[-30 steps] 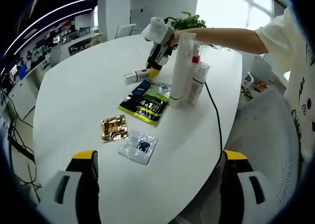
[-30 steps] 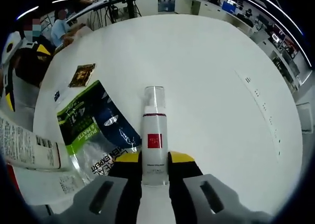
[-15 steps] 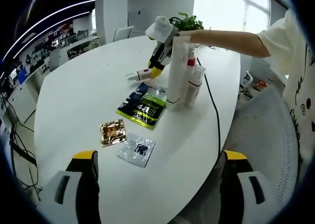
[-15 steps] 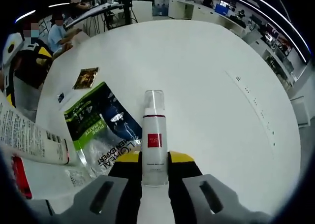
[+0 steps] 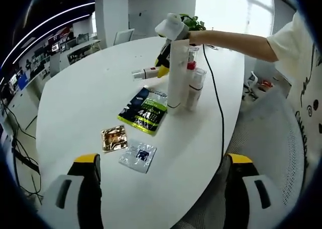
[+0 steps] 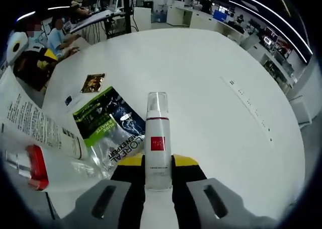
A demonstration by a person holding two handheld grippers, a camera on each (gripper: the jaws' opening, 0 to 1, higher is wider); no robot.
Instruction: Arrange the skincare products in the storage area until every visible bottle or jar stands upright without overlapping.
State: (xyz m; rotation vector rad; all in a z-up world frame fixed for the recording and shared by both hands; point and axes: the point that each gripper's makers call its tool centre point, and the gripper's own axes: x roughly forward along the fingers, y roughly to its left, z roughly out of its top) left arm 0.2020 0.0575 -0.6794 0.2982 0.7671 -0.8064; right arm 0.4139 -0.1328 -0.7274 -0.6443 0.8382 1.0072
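A white oval table (image 5: 80,95) carries a loose spread of skincare goods. A tall white tube (image 5: 177,73) stands upright near the far side, with a smaller white bottle (image 5: 193,89) touching it and a red-capped item (image 5: 191,65) behind the pair, too hidden to name. A green-and-blue sachet (image 5: 144,109) lies flat just beside the tube's base. Nearer the camera, a gold foil sachet (image 5: 113,138) and a clear sachet (image 5: 138,155) lie flat, close together. A black cable (image 5: 216,95) trails along the table's edge.
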